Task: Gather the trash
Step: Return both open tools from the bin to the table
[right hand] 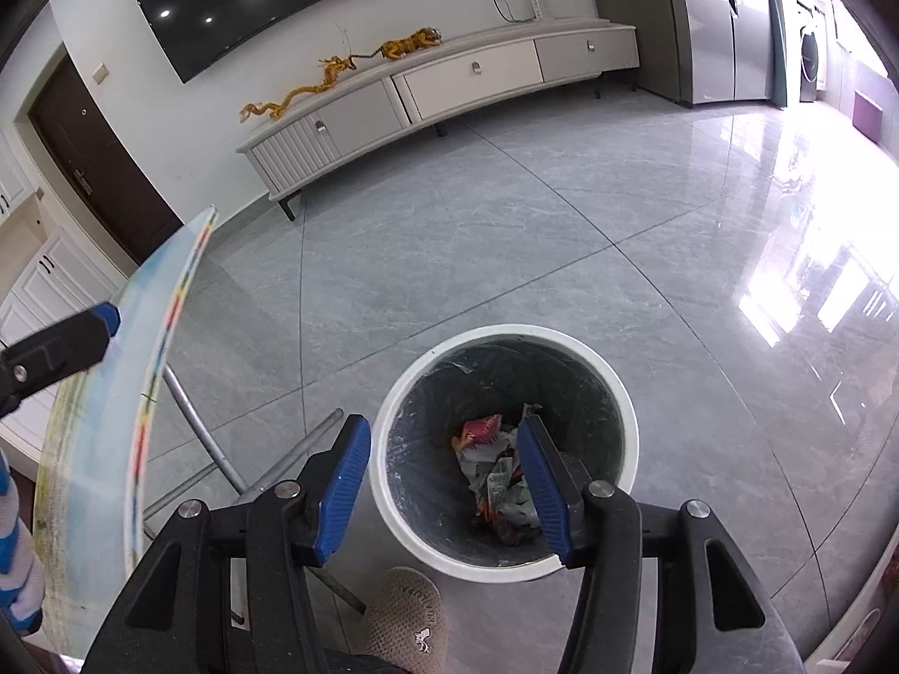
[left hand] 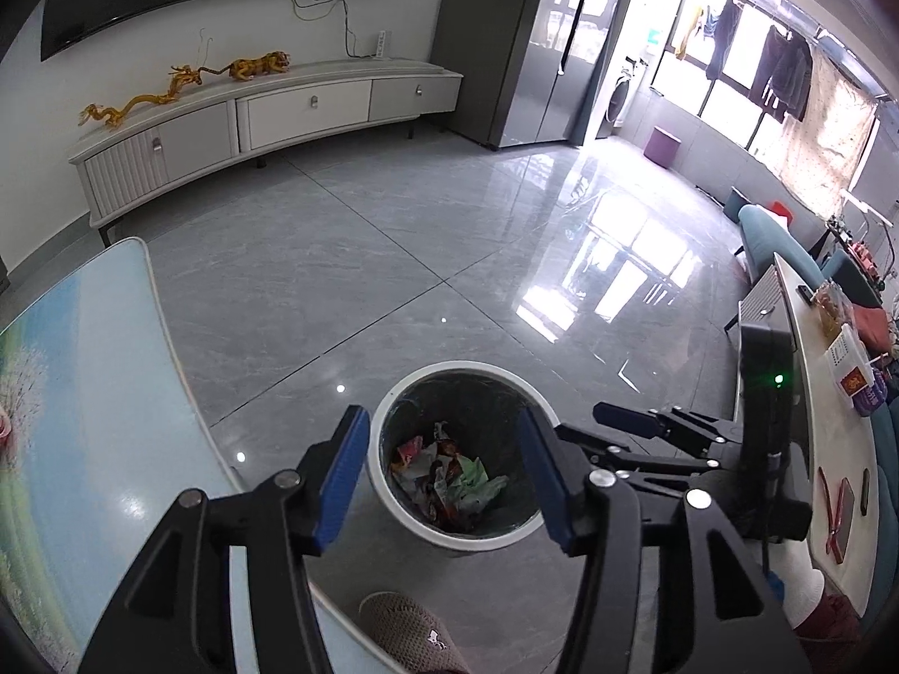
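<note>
A round bin with a white rim [left hand: 461,368] [right hand: 505,331] and a dark liner stands on the grey tile floor. Crumpled wrappers and bags [left hand: 449,472] [right hand: 489,466] lie at its bottom. My left gripper [left hand: 441,421] hangs open above the bin, with nothing between its blue pads. My right gripper [right hand: 444,427] also stands open over the bin's near left side, empty. In the left wrist view the right gripper [left hand: 612,427] shows just right of the bin. One blue fingertip [right hand: 107,319] of the left gripper shows at the left edge of the right wrist view.
A table with a printed glossy top [left hand: 84,393] [right hand: 84,449] on metal legs [right hand: 196,427] stands left of the bin. A person's beige slipper [left hand: 416,629] [right hand: 407,612] is just in front of it. A low cabinet [left hand: 253,118] lines the far wall; a cluttered side table [left hand: 831,393] is at right.
</note>
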{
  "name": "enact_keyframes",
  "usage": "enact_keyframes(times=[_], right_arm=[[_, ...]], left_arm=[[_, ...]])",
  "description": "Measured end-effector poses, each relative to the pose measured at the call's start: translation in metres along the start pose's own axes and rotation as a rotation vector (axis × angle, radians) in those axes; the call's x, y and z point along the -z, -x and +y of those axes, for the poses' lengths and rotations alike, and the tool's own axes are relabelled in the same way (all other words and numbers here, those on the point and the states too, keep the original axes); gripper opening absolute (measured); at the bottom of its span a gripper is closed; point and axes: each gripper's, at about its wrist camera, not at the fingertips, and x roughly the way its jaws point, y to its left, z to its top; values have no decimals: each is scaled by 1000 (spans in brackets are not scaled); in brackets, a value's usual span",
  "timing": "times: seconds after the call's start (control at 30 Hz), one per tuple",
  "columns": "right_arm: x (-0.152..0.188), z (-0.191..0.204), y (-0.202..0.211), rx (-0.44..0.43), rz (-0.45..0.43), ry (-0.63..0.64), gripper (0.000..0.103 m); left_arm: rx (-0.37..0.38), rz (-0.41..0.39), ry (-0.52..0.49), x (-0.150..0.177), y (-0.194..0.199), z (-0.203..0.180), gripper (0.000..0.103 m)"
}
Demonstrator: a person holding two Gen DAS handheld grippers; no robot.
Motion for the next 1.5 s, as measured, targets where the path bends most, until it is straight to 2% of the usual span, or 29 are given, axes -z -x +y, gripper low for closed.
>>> enact_keyframes(times=[0.3,0.53,0.73,1.03,1.5], right_arm=[[5,45,47,-20,-76,73,56],[5,90,84,-43,-139,135,61],[6,138,105,-76,-182,209,66],[19,207,111,-124,-174,314,66],[43,282,113,-122,-130,429,67]], left_arm=[[-127,-95,82,32,71,49,59],[-349,-225,101,61,145,74,60],[-459,-325,125,88,202,90,68],[-502,-404,179,128,255,108,69],[-495,-469,274,174,298,146,70]])
